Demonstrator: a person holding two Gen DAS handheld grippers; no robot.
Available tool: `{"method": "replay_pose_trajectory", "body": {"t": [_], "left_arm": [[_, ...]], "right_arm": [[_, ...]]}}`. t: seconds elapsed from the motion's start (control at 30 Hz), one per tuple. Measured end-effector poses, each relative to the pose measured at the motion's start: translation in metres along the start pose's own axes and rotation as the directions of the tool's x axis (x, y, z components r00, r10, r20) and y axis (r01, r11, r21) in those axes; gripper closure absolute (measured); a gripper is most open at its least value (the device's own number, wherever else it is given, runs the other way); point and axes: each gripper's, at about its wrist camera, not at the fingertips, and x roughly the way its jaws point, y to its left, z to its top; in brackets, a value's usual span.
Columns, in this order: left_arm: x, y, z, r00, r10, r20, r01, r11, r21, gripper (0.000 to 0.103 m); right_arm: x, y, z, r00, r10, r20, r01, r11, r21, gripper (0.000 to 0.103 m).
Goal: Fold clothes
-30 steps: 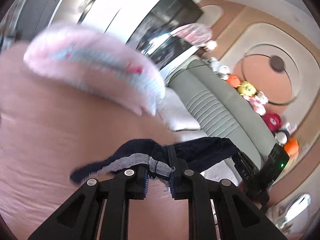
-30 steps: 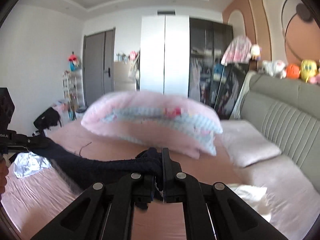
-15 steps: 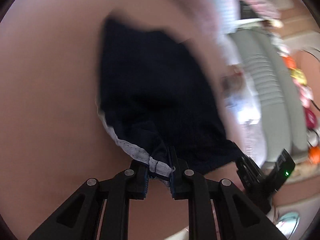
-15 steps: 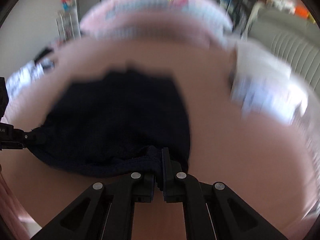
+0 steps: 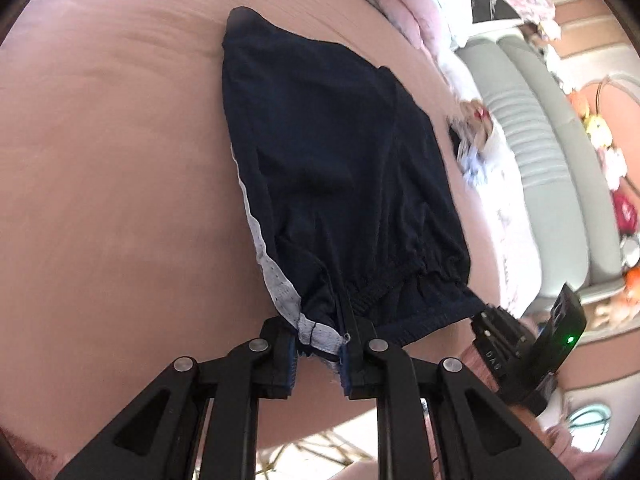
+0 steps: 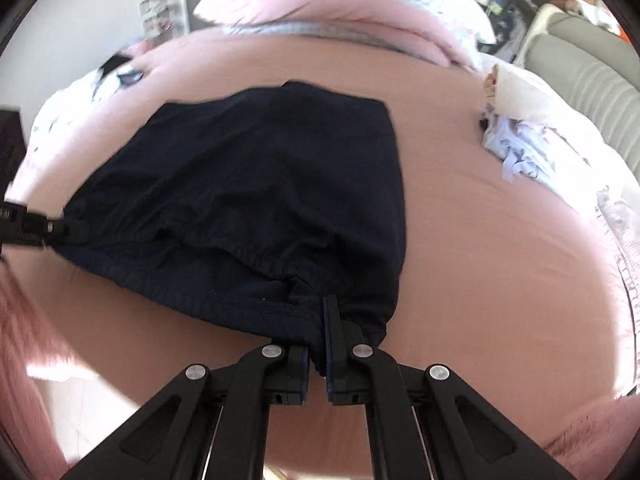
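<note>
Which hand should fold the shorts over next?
Probably left. Its tongs pinch the white-striped waistband corner of the shorts, with bare bed beside it. Right tongs can anchor the other corner.

Left black two-finger gripper (image 5: 320, 350): pitched steeply down, jaws nearly closed, pads pinching white-trimmed waistband corner of dark navy shorts (image 5: 332, 168). Right black two-finger gripper (image 6: 317, 354): pitched steeply down, jaws clamped on opposite waistband corner. Each gripper visible at edge of other's view, waistband stretched between them.
</note>
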Motion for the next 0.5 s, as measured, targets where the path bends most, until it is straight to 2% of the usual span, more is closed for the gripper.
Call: {"method": "replay_pose_trajectory", "body": {"t": [0.03,0.13,0.17,0.23,0.3,0.37,0.43,0.5], "left_arm": [[0.003,0.000,-0.003,1.000,0.018,-0.003,-0.018,1.000,0.001,0.088],[-0.002,0.008,-0.011,1.000,-0.024,0.000,0.024,0.997,-0.066,0.088],[-0.010,0.007,-0.016,1.000,-0.014,0.013,0.015,0.997,-0.069,0.087],[-0.031,0.004,-0.025,0.999,0.019,0.045,-0.016,0.998,-0.065,0.081],[-0.048,-0.003,-0.030,0.992,0.089,0.084,-0.088,0.996,-0.022,0.081],[-0.061,-0.018,-0.027,0.981,0.149,0.124,-0.155,0.987,0.038,0.081],[-0.055,-0.033,-0.017,0.982,0.128,0.138,-0.146,0.981,0.129,0.081],[-0.048,-0.048,-0.007,0.985,0.097,0.146,-0.128,0.967,0.222,0.081]], "right_arm": [[0.002,0.006,-0.006,1.000,-0.001,-0.030,-0.001,0.999,-0.047,0.098],[-0.005,0.014,-0.012,0.999,-0.015,-0.040,0.009,0.991,-0.134,0.091],[-0.011,0.010,-0.012,0.999,0.000,-0.040,-0.005,0.991,-0.132,0.088],[-0.029,-0.012,-0.014,0.997,0.070,-0.022,-0.071,0.996,-0.044,0.087],[-0.047,-0.040,-0.012,0.993,0.118,0.013,-0.119,0.991,0.053,0.081],[-0.050,-0.064,-0.003,0.992,0.125,0.021,-0.126,0.984,0.125,0.081],[-0.045,-0.081,0.012,0.993,0.120,0.013,-0.120,0.977,0.175,0.081],[-0.033,-0.084,0.030,0.986,0.159,0.043,-0.164,0.970,0.178,0.081]]}}
